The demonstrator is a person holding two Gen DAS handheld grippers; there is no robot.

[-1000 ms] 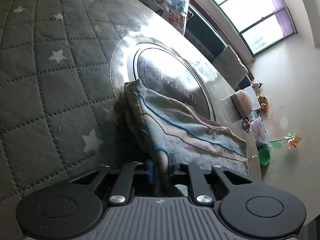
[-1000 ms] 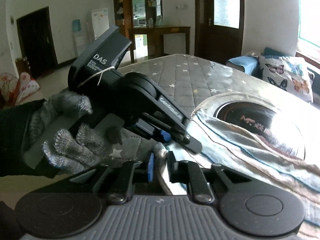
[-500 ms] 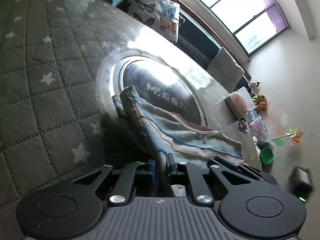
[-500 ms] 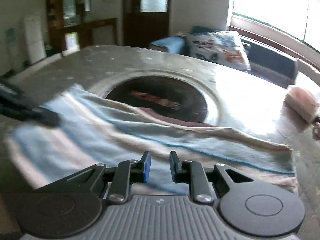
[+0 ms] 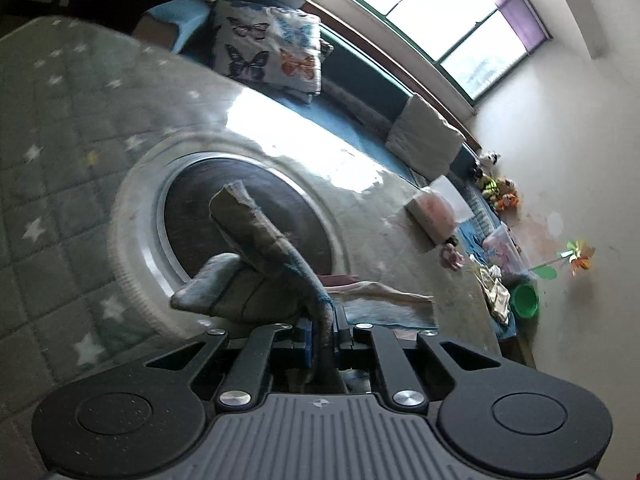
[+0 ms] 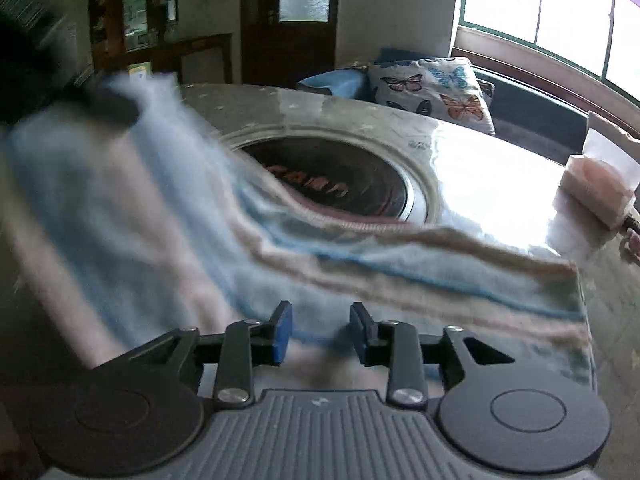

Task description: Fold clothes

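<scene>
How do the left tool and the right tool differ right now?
The left tool is shut on the striped cloth; the right tool grips nothing, its jaws opening. The left lifts a cloth corner off the table; the right hovers over flat-lying cloth. Both have blue pads.

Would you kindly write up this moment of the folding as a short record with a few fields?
surface: quilted star-pattern cover with a dark round disc set in it
garment: striped blue and beige cloth, one end lifted, the other lying on the surface
left gripper: shut on the cloth, which hangs bunched from it
right gripper: jaws opening, apart over the cloth, pads not pressing it
nearby: butterfly cushion, green cup
</scene>
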